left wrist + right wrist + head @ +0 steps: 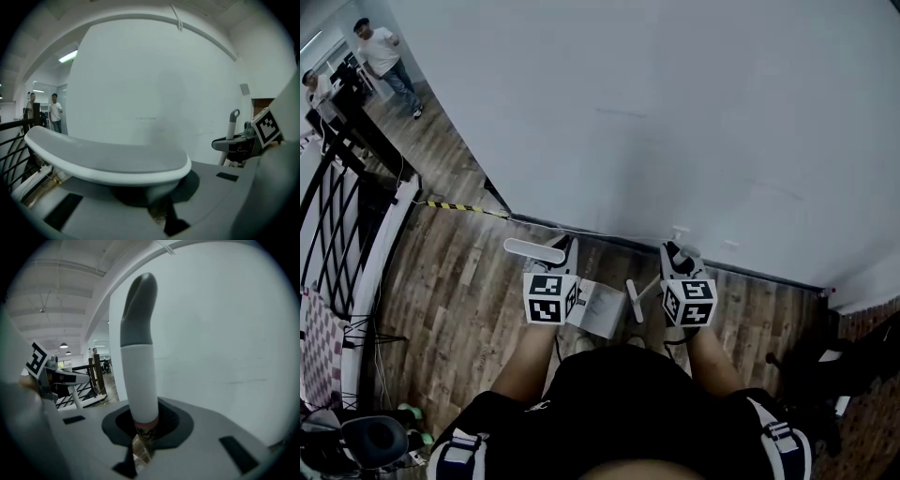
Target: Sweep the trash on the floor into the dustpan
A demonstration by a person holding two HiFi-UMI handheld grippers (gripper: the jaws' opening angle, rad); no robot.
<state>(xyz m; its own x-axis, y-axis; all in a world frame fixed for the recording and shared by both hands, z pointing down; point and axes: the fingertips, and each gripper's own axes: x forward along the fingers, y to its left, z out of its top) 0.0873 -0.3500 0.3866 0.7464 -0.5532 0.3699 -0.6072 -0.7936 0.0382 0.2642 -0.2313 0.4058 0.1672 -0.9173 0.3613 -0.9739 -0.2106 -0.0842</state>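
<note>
one dustpan (pixel 602 309) sitting on the wood floor (pixel 459 281) near the white wall (pixel 675 112), between the two grippers, left gripper (pixel 563 253) clamped tight on its flat white handle (pixel 108 159), right gripper (pixel 675 258) clamped on the one broom (pixel 138 376), stick upright, two people (pixel 384 52) way off in the back

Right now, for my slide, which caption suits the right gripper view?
Right gripper shut on an upright white handle with grey tip, before a white wall.
</note>
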